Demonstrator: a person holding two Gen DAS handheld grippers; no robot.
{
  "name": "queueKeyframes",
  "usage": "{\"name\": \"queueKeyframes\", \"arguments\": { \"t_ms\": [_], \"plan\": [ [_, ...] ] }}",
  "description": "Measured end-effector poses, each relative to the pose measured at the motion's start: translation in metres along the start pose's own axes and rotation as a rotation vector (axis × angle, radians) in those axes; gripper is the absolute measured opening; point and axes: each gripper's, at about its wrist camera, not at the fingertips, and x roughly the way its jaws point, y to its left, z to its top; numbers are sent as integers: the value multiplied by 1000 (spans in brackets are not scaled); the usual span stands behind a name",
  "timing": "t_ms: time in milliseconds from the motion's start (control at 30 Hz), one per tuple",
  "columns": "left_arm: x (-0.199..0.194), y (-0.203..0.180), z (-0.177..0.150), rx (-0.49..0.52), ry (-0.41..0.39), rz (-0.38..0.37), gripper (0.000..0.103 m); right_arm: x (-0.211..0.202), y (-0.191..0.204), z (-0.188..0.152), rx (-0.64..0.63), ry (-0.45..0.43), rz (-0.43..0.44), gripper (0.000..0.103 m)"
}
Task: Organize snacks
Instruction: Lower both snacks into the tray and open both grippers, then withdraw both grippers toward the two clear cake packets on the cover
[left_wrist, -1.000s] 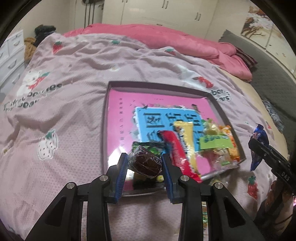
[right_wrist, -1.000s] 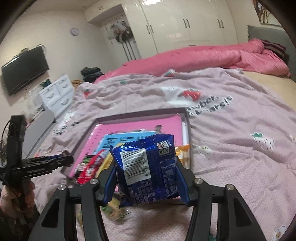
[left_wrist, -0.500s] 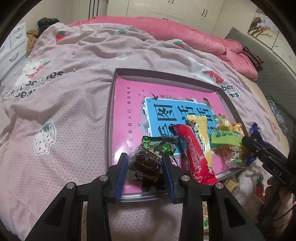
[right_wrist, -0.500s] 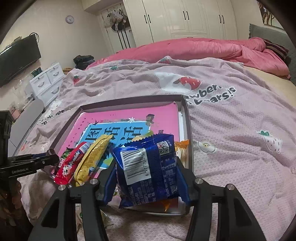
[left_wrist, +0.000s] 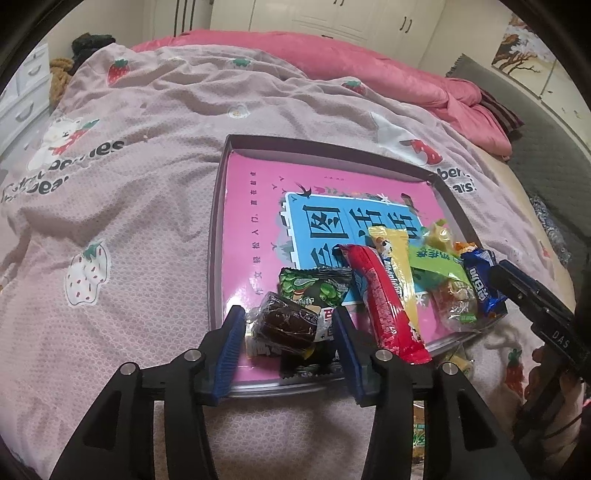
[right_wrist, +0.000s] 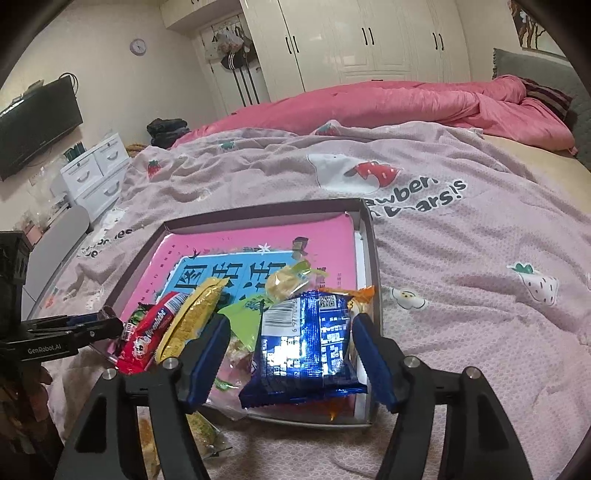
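Observation:
A shallow grey tray (left_wrist: 218, 236) with a pink and blue book in it lies on the bed. My left gripper (left_wrist: 290, 332) stands open around a dark brown wrapped cake (left_wrist: 286, 323) that rests at the tray's near edge, beside a green packet (left_wrist: 314, 286). My right gripper (right_wrist: 291, 350) stands open around a blue snack packet (right_wrist: 306, 347) lying on the tray's near right corner (right_wrist: 369, 236). A red bar (left_wrist: 384, 302), a yellow bar (left_wrist: 395, 258) and clear candy bags (left_wrist: 450, 299) lie between them.
The tray sits on a mauve strawberry-print blanket (left_wrist: 129, 206). A few loose snack packets (right_wrist: 199, 435) lie on the blanket just in front of the tray. A pink duvet (right_wrist: 406, 107) is heaped at the far side. White drawers (right_wrist: 96, 173) stand to the left.
Both grippers have moved forward and down over the tray and opened. The brown cake and the blue packet now lie released in the tray.

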Motion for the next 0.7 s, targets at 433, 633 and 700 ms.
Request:
{"name": "queueKeyframes", "arguments": {
  "t_ms": [433,633,700],
  "plan": [
    [-25,-9,4,27,-55,-25,69,-36,16,5,-65,-113,28,74],
    [-38,-14,5,39,-73,-37,72,-47,28,3,-109,-130,30,75],
    [-43,-16,5,44,-80,-43,74,-52,32,1,-121,-134,35,75]
  ]
}}
